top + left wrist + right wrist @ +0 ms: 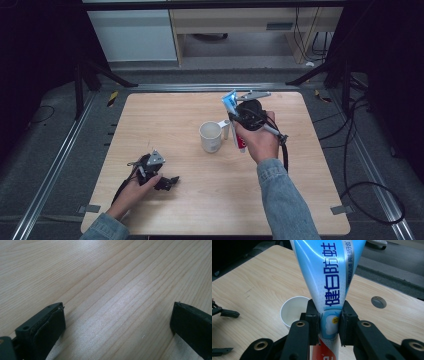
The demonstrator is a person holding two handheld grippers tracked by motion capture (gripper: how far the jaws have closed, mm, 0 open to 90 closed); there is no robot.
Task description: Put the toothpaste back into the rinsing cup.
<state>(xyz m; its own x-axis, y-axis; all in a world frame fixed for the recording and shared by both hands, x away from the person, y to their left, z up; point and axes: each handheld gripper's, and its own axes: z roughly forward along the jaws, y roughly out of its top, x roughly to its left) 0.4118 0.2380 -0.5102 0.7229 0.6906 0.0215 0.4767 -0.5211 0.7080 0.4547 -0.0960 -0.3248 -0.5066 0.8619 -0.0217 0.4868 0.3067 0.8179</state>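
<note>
A blue, white and red toothpaste tube (329, 277) stands nearly upright in my right gripper (329, 322), whose jaws are shut on its middle. In the high view the toothpaste tube (240, 140) hangs cap-down just right of a white paper cup (210, 136), with the right gripper (235, 119) held above the table. The cup (293, 311) lies behind the tube, its mouth open and empty. My left gripper (167, 183) rests low on the table at the front left, jaws wide apart. In the left gripper view, nothing lies between the left gripper (117, 322) jaws, just bare wood.
The wooden table (165, 110) has dark floor and metal rails around it. Black stand legs (100, 70) rise at the back left and right. A cable (350, 165) trails off the table's right side. A round grey disc (378, 302) sits past the table's edge.
</note>
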